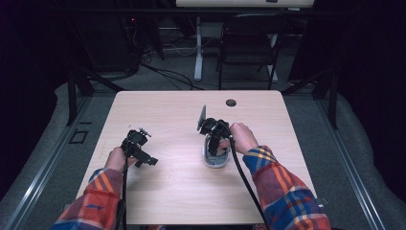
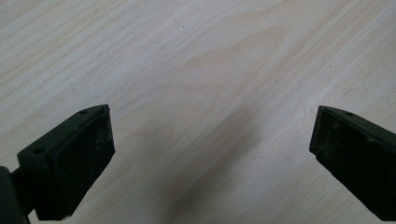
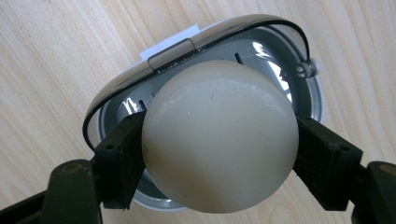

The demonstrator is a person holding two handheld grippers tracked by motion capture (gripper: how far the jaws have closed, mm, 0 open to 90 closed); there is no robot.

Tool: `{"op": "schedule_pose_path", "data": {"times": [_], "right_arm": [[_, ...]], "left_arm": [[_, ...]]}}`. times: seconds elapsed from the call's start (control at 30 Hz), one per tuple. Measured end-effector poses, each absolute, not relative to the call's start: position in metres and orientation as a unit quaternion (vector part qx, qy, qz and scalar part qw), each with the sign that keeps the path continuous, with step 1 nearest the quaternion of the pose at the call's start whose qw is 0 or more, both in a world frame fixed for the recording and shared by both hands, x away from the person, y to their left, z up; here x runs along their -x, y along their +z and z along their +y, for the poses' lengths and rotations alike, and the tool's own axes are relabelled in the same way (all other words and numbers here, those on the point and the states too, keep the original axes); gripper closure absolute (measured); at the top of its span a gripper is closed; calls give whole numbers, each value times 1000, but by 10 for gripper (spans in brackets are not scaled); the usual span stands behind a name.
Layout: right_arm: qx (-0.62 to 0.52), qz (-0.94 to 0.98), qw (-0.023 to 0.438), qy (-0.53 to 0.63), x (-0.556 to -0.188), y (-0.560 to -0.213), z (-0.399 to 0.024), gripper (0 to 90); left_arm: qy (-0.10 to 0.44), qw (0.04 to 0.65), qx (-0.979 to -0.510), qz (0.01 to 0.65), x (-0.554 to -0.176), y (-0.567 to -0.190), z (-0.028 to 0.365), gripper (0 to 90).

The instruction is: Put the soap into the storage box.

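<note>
On a pale wooden tabletop (image 1: pixel 172 187), a person in plaid sleeves holds a two-fingered gripper in each hand. The right gripper (image 3: pixel 219 154) points down with its fingers (image 3: pixel 119 156) clamped on the two sides of a smooth cream ball (image 3: pixel 219 135). Directly below the ball, as the right gripper view looks along the fingers, lies a shallow, shiny metal dish (image 3: pixel 306 100) with a clear lid (image 3: pixel 140 84) hinged open behind it. Ball and dish are nearly lined up, the dish's long axis running across the fingers. Whether the ball already touches the dish cannot be told. In the high view the dish (image 1: pixel 215 160) sits right of centre, under the right gripper (image 1: pixel 214 132). The left gripper (image 1: pixel 136 148) rests well apart to the left, its fingers (image 2: pixel 77 161) wide apart over bare wood, holding nothing.
</note>
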State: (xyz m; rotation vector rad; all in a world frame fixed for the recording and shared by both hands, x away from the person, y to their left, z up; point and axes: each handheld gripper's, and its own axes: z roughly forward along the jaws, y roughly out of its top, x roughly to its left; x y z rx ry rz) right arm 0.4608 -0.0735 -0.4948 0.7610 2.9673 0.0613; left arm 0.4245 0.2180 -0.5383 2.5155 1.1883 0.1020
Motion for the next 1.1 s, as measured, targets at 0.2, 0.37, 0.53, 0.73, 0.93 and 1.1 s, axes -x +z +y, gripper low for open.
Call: {"op": "schedule_pose_path", "data": {"times": [0.2,0.37,0.53,0.73,0.93,1.1], "right_arm": [[-251,967,31,28,-460,-502,-76,243],[-254,966,29,26,-459,-506,-79,242],[-263,964,27,42,-458,-503,-86,239],[-269,960,37,75,-453,-487,-96,181],[-277,956,42,91,-447,-472,-111,141],[-289,951,50,98,-444,-462,-125,140]], "left_arm": [[34,177,-889,421,-425,-539,218,0],[35,177,-889,422,-424,-539,218,0],[35,176,-889,422,-424,-539,218,0],[33,177,-888,423,-425,-539,217,0],[33,176,-888,423,-425,-539,217,0],[35,176,-889,422,-424,-539,216,0]]}}
